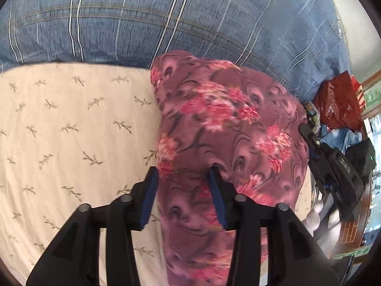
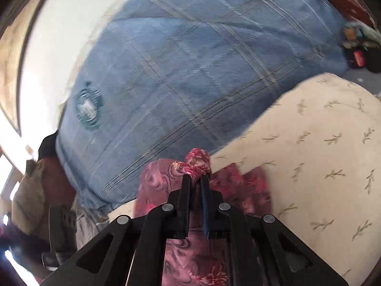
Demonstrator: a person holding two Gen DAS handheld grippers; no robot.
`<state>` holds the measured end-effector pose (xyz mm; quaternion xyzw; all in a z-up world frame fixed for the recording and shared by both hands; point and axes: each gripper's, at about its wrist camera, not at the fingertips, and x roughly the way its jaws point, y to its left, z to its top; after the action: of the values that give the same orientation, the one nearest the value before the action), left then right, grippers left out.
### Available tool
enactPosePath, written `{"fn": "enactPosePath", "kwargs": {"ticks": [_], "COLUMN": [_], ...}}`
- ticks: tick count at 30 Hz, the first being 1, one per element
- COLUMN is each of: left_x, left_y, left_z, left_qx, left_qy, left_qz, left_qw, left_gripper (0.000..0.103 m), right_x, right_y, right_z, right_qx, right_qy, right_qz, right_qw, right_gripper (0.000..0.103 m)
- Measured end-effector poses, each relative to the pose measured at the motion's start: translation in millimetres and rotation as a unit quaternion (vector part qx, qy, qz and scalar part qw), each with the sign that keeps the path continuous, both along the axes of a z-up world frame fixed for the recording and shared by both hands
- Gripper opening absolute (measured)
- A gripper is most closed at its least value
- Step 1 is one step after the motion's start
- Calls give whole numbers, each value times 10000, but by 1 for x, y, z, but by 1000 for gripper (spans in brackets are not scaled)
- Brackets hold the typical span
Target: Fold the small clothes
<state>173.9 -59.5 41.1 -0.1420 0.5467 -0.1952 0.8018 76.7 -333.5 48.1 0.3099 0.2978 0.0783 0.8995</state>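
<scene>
Left wrist view: cream bedsheet (image 1: pixel 71 143) with small leaf sprigs across the left half, blue plaid quilt (image 1: pixel 190 19) banded along the top, clutter with a red bag (image 1: pixel 338 102) at the right edge. Floral mauve garment (image 1: pixel 226 131) spread down the centre, from mid-frame to the bottom edge, lying on the sheet with its upper end against the quilt. Left gripper (image 1: pixel 184 176) at lower centre, jaws spread apart, blue pads (image 1: pixel 150 197) straddling the garment's left border; no pinch visible, cloth merely between and under them. Right gripper (image 1: pixel 333 166) partly visible as a dark shape at the right, beyond the garment's far edge.

Right wrist view, blurred: same quilt (image 2: pixel 190 71) filling the upper centre, bedsheet (image 2: pixel 321 155) at the right, bright window area at the left. Right gripper (image 2: pixel 195 178) at lower centre, jaws pressed together on a bunched knot of the garment (image 2: pixel 197 164), with more of the cloth hanging below and beside the fingers.

Judged from both views: folding barely begun or mid-fold. One edge gathered and lifted on the right side, left side released or not yet taken. No neat rectangle, no crisp crease visible. Left to do, probably: carrying the pinched edge across, laying it flat, smoothing, then any further fold.
</scene>
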Motion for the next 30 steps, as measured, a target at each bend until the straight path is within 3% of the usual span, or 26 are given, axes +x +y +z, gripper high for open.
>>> {"fn": "enactPosePath", "kwargs": {"ticks": [5, 6, 10, 11, 12, 14, 16, 17, 18, 20, 21, 23, 24, 28, 30], "left_x": [3, 3, 8, 10, 13, 17, 25, 30, 35, 46, 55, 60, 58, 50, 26], "left_y": [-7, -2, 13, 14, 15, 12, 2, -4, -11, -21, -24, -16, -14, -11, 0], "left_z": [-36, -36, -22, -16, -10, -7, -5, -4, -4, -11, -23, -43, -40, -26, -15], "left_qx": [204, 52, -200, -303, -464, -596, -531, -407, -252, 22, 146, -115, -156, -20, -109], "left_qy": [251, 244, 185, 134, 98, 93, 111, 81, 30, 9, 165, 454, 367, 417, 228], "left_qz": [4, 10, 73, 115, 152, 185, 168, 153, 159, 250, 295, 342, 394, 95, -92], "left_qw": [9995, 9997, 9996, 9994, 9988, 9980, 9984, 9990, 9996, 9997, 9993, 9983, 9984, 9991, 9996], "left_gripper": [55, 54, 52, 53, 53, 53, 53, 53, 53, 53, 56, 66, 66, 63, 62], "right_x": [28, 27, 8, 7, 10, 19, 30, 34, 40, 41, 49, 63, 64, 55, 35], "right_y": [-9, -11, -19, -21, -21, -14, -1, 8, 17, 28, 27, 20, 18, 10, 3], "right_z": [-57, -63, -43, -38, -34, -32, -36, -33, -32, -25, -31, -58, -67, -54, -39], "right_qx": [-573, -487, 85, 306, 488, 558, 228, 28, -232, -722, -799, -1145, -1134, -918, -715], "right_qy": [1345, 1402, 695, 558, 499, 593, 799, 773, 675, 468, 617, 1298, 1305, 1212, 864], "right_qz": [-418, -347, -330, -222, -120, -40, -59, 143, 322, 236, 139, -70, -70, 30, 159], "right_qw": [9884, 9883, 9970, 9977, 9975, 9967, 9965, 9969, 9969, 9960, 9948, 9849, 9849, 9884, 9936], "right_gripper": [0, 0, 9, 17, 36, 64, 59, 24, 9, 8, 8, 11, 12, 23, 26]}}
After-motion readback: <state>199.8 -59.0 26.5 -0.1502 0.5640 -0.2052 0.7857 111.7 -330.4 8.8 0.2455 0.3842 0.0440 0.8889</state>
